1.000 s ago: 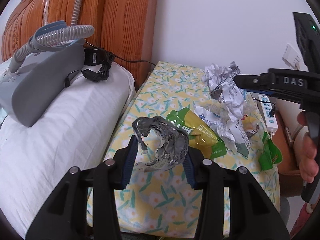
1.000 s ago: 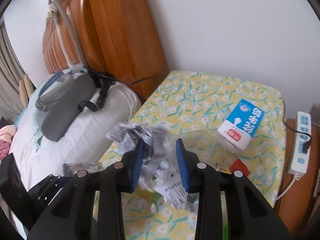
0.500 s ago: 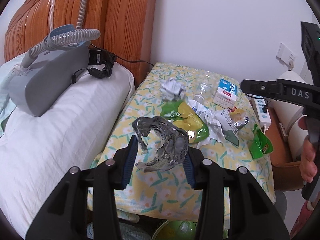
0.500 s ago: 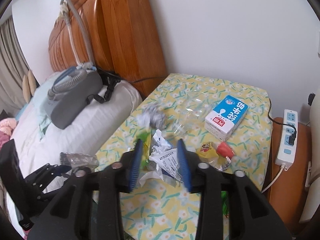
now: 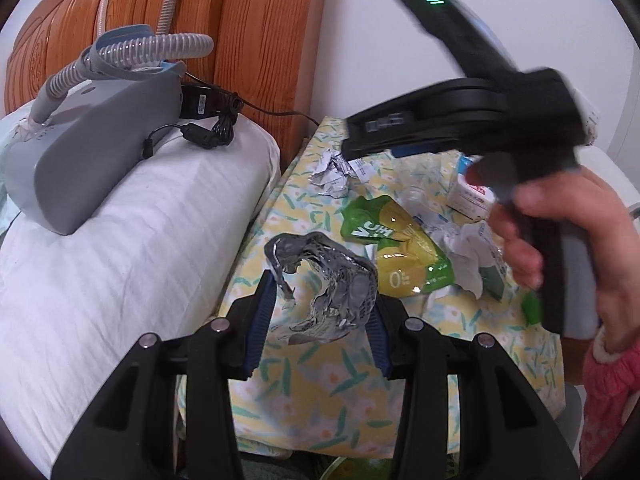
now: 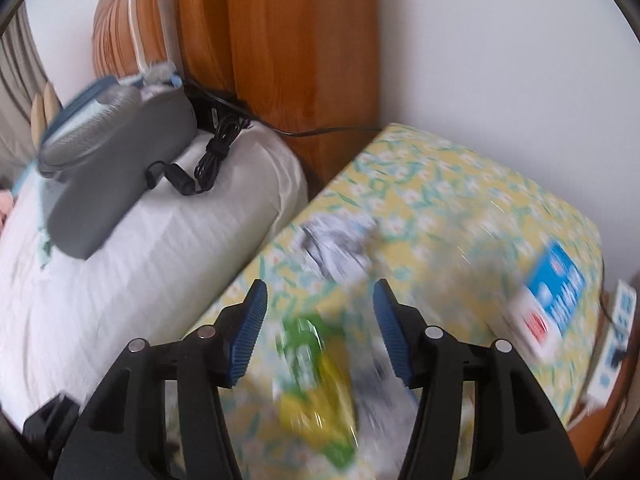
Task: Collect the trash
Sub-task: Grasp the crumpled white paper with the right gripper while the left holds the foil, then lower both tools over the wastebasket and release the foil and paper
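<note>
Now, left hand-held gripper: I keep it clamped on a crumpled silver foil wrapper, both blue pads pressing its sides, above the near edge of the table.
Right hand-held gripper: my jaws have just been opening and stand apart with nothing between the pads; in the left wrist view it crosses the upper right, gripped by my right hand, a pink sleeve at the wrist.
Table: covered with a yellow floral cloth, beside the bed.
Green and yellow snack bag: lies flat in the middle of the table, just beyond the held foil; in the right wrist view it sits blurred below my open jaws.
Crumpled paper ball: on the far left part of the table, near the headboard; ahead of my right jaws in the right wrist view.
White crumpled wrappers: just right of the snack bag, partly hidden by my right hand.
Blue and white milk carton: on the right part of the table, blurred.
Power strip: at the table's right edge; I cannot tell what it rests on.
Pillow: white, left of the table, carrying a grey machine with a ribbed hose and a coiled black cable.
</note>
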A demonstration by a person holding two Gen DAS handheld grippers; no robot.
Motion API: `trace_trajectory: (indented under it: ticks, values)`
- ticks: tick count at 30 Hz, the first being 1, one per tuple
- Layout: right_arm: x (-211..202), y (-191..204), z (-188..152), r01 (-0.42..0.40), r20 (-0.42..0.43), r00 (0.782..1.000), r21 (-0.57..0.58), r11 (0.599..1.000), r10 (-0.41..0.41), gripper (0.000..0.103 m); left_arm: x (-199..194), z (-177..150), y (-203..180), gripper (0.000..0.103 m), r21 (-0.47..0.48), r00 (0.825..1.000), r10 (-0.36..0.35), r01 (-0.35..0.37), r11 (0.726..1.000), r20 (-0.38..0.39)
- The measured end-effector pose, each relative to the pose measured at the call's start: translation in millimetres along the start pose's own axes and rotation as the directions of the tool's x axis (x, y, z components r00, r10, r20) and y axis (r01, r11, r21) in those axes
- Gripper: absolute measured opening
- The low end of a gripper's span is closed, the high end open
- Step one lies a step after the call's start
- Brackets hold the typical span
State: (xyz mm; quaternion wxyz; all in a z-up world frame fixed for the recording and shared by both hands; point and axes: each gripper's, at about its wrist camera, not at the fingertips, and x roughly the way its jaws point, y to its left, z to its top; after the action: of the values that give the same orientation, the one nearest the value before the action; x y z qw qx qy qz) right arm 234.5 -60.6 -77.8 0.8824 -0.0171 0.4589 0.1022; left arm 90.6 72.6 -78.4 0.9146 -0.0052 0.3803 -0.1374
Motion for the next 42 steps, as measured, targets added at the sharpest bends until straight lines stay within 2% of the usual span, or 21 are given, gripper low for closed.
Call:
trace_trajectory:
  ticks: [4, 8, 10, 11, 13, 18, 21, 24, 27, 30, 35, 40, 42]
  values:
    - [42, 15, 19, 0.123, -0.061, 0.99, -0.041, 0.992, -0.125, 0.063, 6, 4, 9, 0.042, -0.001, 1.0, 0.005, -0.005, 1.0, 0.0]
    - [69, 17, 26, 0.144, -0.117, 0.982, -0.051, 0.988, -0.149, 0.062, 11, 7, 15, 0.042, -0.007, 1.0, 0.004, -0.004, 1.0, 0.001]
    - [75, 16, 28, 0.146, -0.133, 0.979, -0.057, 0.988, -0.153, 0.049, 12, 8, 18, 0.042, -0.013, 1.0, 0.005, -0.005, 1.0, -0.002]
    - [76, 16, 29, 0.141, -0.132, 0.98, -0.054, 0.989, -0.147, 0.045, 12, 8, 18, 0.042, -0.016, 1.0, 0.006, -0.006, 1.0, -0.002]
    - [70, 16, 28, 0.133, -0.114, 0.984, -0.045, 0.99, -0.137, 0.044, 11, 8, 19, 0.042, -0.02, 1.0, 0.008, -0.008, 1.0, -0.002]
    - [15, 12, 15, 0.074, -0.012, 0.997, -0.008, 0.997, -0.074, 0.042, -5, 4, 14, 0.042, -0.019, 1.0, 0.019, -0.019, 1.0, 0.007]
    - [-39, 9, -15, 0.025, 0.066, 0.998, -0.005, 1.0, -0.024, 0.043, -21, -2, 5, 0.042, -0.002, 1.0, 0.021, -0.021, 1.0, 0.016]
    - [-88, 7, -65, -0.025, 0.105, 0.994, -0.01, 1.0, 0.026, 0.043, -36, -13, -5, 0.042, 0.012, 1.0, 0.026, -0.026, 1.0, 0.004]
    - [-124, 7, -126, -0.041, 0.105, 0.994, -0.017, 0.999, 0.042, 0.043, -51, -32, -19, 0.042, 0.02, 1.0, 0.013, -0.012, 1.0, -0.025]
    - [-145, 9, -185, -0.045, 0.06, 0.997, -0.003, 0.999, 0.045, 0.045, -62, -52, -32, 0.042, 0.027, 0.998, 0.0, 0.002, 1.0, -0.057]
    - [-142, 15, -270, -0.077, -0.074, 0.994, 0.022, 0.997, 0.078, 0.045, -70, -85, -53, 0.042, 0.057, 0.993, -0.003, 0.01, 0.998, -0.115]
    - [-115, 21, -320, -0.081, -0.196, 0.977, 0.026, 0.996, 0.085, 0.046, -70, -108, -63, 0.042, 0.078, 0.987, -0.003, 0.016, 0.997, -0.162]
    - [-106, 22, -329, -0.083, -0.228, 0.969, 0.037, 0.996, 0.09, 0.06, -71, -114, -65, 0.042, 0.083, 0.985, 0.0, 0.014, 0.996, -0.173]
